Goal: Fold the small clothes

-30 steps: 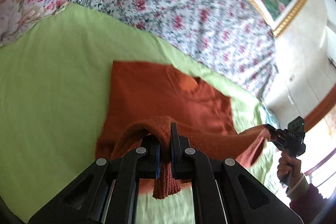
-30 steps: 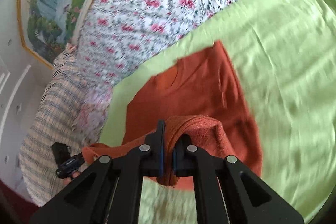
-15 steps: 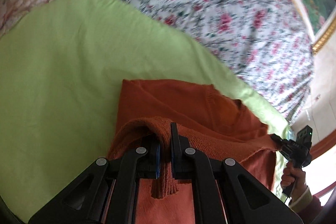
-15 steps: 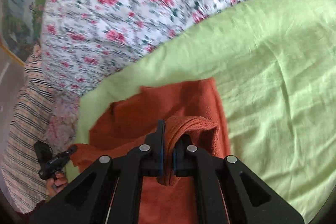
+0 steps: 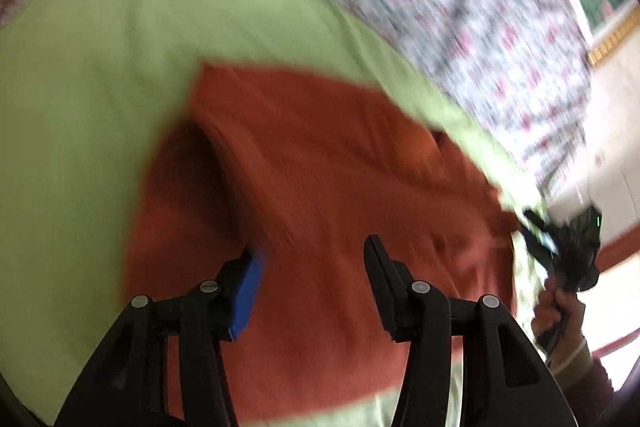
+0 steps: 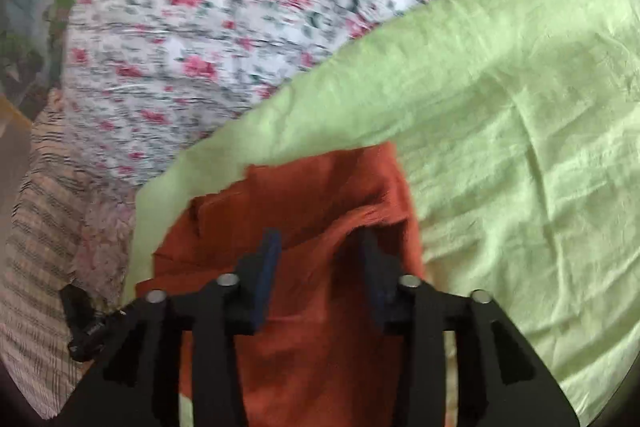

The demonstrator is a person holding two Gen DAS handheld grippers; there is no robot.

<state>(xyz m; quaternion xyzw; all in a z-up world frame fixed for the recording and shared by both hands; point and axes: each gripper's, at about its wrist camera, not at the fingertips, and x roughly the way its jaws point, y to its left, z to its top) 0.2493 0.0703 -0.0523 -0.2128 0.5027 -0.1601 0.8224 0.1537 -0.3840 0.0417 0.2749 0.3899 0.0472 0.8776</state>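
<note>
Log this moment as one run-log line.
step: fold release | left gripper: open, jaws just opened | right gripper: open, jaws just opened | orange sweater: folded on green sheet

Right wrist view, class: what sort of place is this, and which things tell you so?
Probably a bedroom. A rust-orange sweater lies on a lime-green sheet spread over a floral quilt, and a gold-framed picture hangs on the wall.

Green sheet [image 6: 520, 115] lies open around the sweater [image 5: 320, 187]; floral bedding [image 6: 240, 7] bounds it.
</note>
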